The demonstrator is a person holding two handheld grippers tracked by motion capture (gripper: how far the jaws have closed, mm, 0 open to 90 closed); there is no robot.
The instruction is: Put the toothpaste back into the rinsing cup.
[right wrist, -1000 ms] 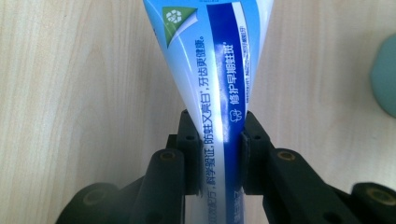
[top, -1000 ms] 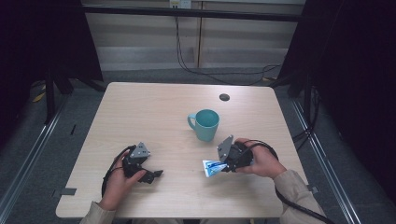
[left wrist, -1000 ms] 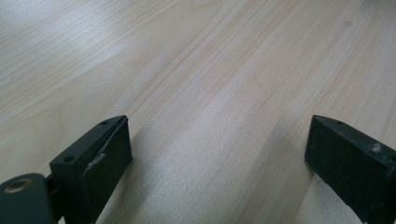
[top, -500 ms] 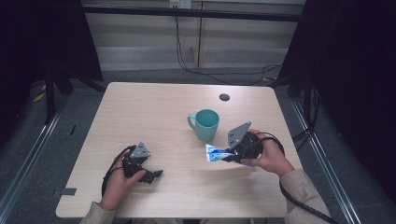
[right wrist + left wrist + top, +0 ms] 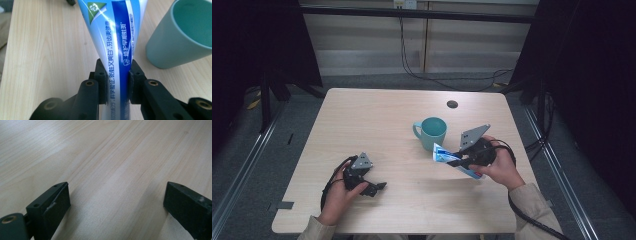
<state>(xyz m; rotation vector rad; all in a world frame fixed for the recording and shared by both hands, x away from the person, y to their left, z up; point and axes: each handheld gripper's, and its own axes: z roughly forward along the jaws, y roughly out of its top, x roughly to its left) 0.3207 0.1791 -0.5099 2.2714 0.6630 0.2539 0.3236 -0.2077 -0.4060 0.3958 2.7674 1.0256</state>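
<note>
High view: the right gripper [image 5: 460, 161] clamps the tube [image 5: 446, 156] (long axis level), its flat end just beside the cup [image 5: 432, 131].

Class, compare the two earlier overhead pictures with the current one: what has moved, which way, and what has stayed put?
The right gripper, shut on the toothpaste tube, has lifted it off the table and carried it toward the teal mug; the tube's flat end now tilts up beside the mug. The grip itself is unchanged. The left gripper, fingers open, stayed resting on the table, and the mug has not moved.
</note>
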